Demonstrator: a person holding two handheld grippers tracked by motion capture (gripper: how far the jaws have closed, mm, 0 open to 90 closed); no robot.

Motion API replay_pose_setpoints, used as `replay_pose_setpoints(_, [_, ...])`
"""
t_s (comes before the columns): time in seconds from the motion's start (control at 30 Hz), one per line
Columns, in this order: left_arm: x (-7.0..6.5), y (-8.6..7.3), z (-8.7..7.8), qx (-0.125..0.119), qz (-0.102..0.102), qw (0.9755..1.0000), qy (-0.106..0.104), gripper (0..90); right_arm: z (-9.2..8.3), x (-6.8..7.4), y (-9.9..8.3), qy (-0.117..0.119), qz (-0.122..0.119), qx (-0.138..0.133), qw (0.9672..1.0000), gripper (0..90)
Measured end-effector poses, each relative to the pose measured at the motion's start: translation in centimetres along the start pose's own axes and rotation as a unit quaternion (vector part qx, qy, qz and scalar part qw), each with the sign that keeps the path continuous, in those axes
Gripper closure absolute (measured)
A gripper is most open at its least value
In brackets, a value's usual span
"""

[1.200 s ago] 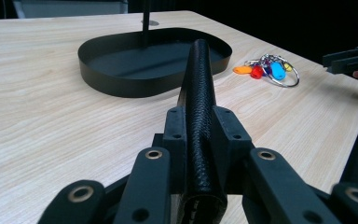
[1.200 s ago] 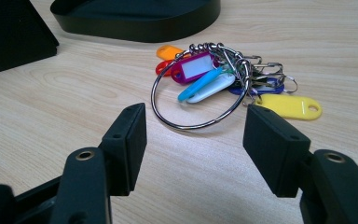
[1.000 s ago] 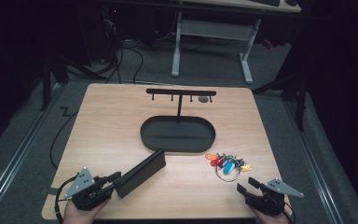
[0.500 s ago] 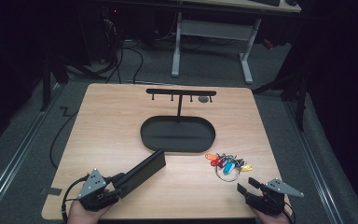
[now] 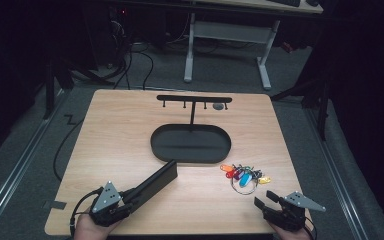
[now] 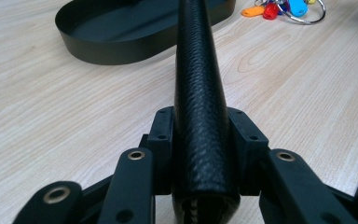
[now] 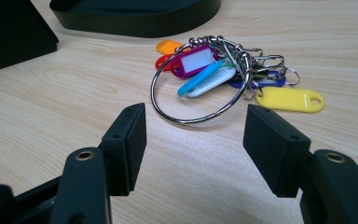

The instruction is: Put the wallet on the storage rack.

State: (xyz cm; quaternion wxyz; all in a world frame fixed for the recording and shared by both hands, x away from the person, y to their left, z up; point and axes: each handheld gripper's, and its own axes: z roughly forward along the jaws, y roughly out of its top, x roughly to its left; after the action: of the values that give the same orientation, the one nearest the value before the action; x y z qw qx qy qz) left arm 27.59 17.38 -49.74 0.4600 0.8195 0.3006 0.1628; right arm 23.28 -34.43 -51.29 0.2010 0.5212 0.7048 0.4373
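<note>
A long black leather case (image 5: 155,181) lies slantwise on the table, its far end near the black oval tray (image 5: 155,145). My left gripper (image 5: 130,197) grips its near end. In the left gripper view both pads press the case (image 6: 198,93) from either side; the jaws have just been closing on it. A ring of coloured key tags (image 5: 242,176) lies right of the case. My right gripper (image 5: 264,202) rests near the front edge, just short of the key ring (image 7: 205,70). It (image 7: 193,140) is open with nothing between its pads.
A black T-shaped hook stand (image 5: 194,99) rises from the tray's far side, with a small tag hanging at its right. The tray wall (image 7: 140,23) lies beyond the keys. Dark floor and a desk frame surround the wooden table (image 5: 115,130).
The left gripper has shifted slightly to the right at the near end of the case. The case, the keys and the right gripper stay where they were.
</note>
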Motion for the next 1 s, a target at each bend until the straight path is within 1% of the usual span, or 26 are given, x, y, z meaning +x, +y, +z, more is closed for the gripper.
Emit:
replay_pose_setpoints(0.07, [-0.2, 0.2, 0.0, 0.001, 0.003, 1.0, 0.003, 66.1, 0.0, 0.0, 0.0, 0.001, 0.003, -0.002, 1.0, 39.8])
replay_pose_setpoints(0.17, [-0.5, 0.6, 0.2, 0.008, 0.009, 0.9999, -0.006, 66.4, 0.0, -0.1, -0.1, 0.003, 0.004, 0.001, 1.0, 39.8])
replay_pose_setpoints(0.27, [-0.8, 1.0, 0.4, 0.02, 0.027, 0.9994, -0.003, 66.3, 0.1, -0.3, -0.1, 0.003, 0.003, 0.003, 1.0, 39.8])
replay_pose_setpoints(0.37, [-1.1, 1.6, 0.6, 0.036, 0.037, 0.9987, 0.002, 65.7, 0.0, -0.3, -0.1, 0.004, 0.002, 0.003, 1.0, 39.7])
replay_pose_setpoints(0.43, [-1.1, 1.9, 0.7, 0.044, 0.033, 0.9985, -0.004, 65.0, 0.0, -0.3, -0.1, 0.005, 0.0, 0.003, 1.0, 39.7])
replay_pose_setpoints(0.47, [-1.2, 2.1, 0.8, 0.048, 0.034, 0.9983, -0.004, 64.6, -0.1, -0.3, -0.1, 0.005, 0.0, 0.003, 1.0, 39.7])
replay_pose_setpoints(0.57, [-1.7, 2.7, 1.0, 0.067, 0.051, 0.9964, 0.004, 64.8, -0.1, -0.3, -0.1, 0.005, 0.003, 0.001, 1.0, 39.6])
replay_pose_setpoints(0.63, [-2.0, 3.2, 1.1, 0.081, 0.063, 0.9947, 0.012, 65.1, -0.2, -0.3, 0.0, 0.006, 0.004, -0.001, 1.0, 39.6])
replay_pose_setpoints(0.77, [-2.1, 3.9, 1.2, 0.097, 0.075, 0.9921, 0.025, 65.0, -0.4, -0.2, 0.0, 0.007, 0.002, -0.005, 1.0, 39.6])
replay_pose_setpoints(0.87, [-1.9, 4.3, 1.3, 0.116, 0.078, 0.9899, 0.02, 65.3, -0.4, -0.1, 0.0, 0.012, -0.002, -0.004, 0.9999, 39.6])
replay_pose_setpoints(0.9, [-1.9, 4.5, 1.3, 0.124, 0.078, 0.989, 0.018, 65.6, -0.3, -0.1, 0.0, 0.014, -0.007, -0.003, 0.9999, 39.6])
replay_pose_setpoints(1.0, [-1.7, 5.0, 1.4, 0.148, 0.083, 0.9855, 0.007, 68.1, -0.1, -0.2, 0.0, 0.018, -0.01, 0.0, 0.9998, 39.6])
